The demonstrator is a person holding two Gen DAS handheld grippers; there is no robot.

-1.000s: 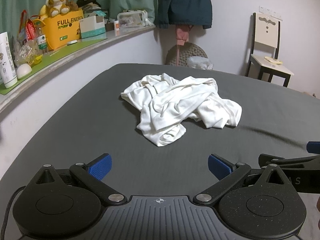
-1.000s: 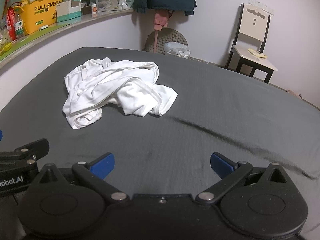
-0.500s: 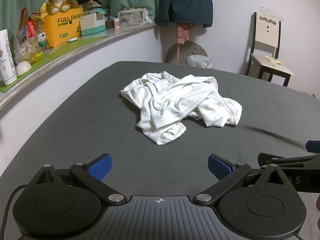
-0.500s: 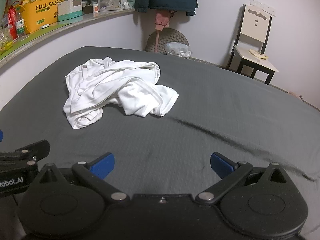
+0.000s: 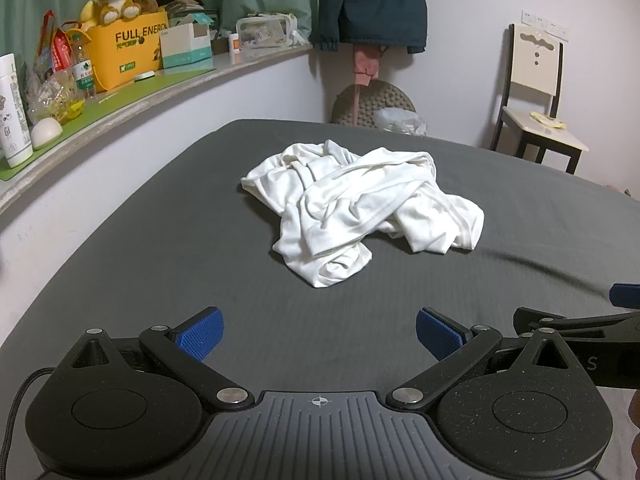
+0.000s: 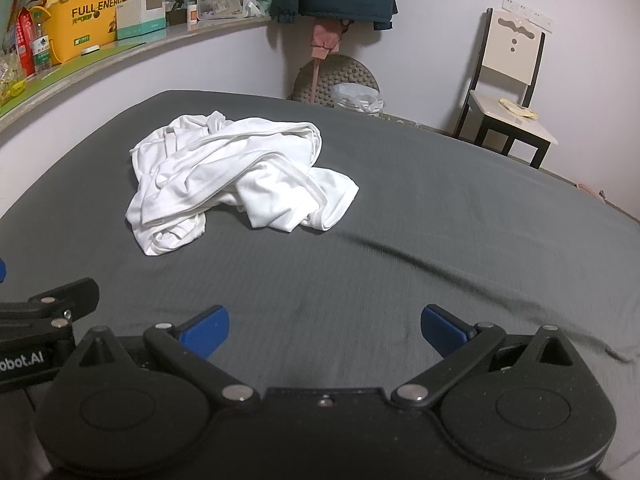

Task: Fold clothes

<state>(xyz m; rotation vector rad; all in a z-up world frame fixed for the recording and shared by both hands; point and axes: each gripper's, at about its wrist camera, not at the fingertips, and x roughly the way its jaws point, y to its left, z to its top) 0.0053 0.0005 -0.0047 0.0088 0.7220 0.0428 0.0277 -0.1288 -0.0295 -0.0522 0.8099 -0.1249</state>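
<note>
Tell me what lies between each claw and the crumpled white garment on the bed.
Nothing visible does. Only bare grey bedsheet lies between the open left claw and the white garment, and likewise ahead of the open right claw. Neither touches it.

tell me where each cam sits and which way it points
Left wrist: sits behind the open left gripper, looking forward over the grey bed at the crumpled white garment; the right gripper's side shows at the right edge.
Right wrist: sits behind the open right gripper, facing the same way; the garment lies ahead to its left, the left gripper at the left edge.
Shared: the garment, the bed, the cluttered shelf, the chair.
</note>
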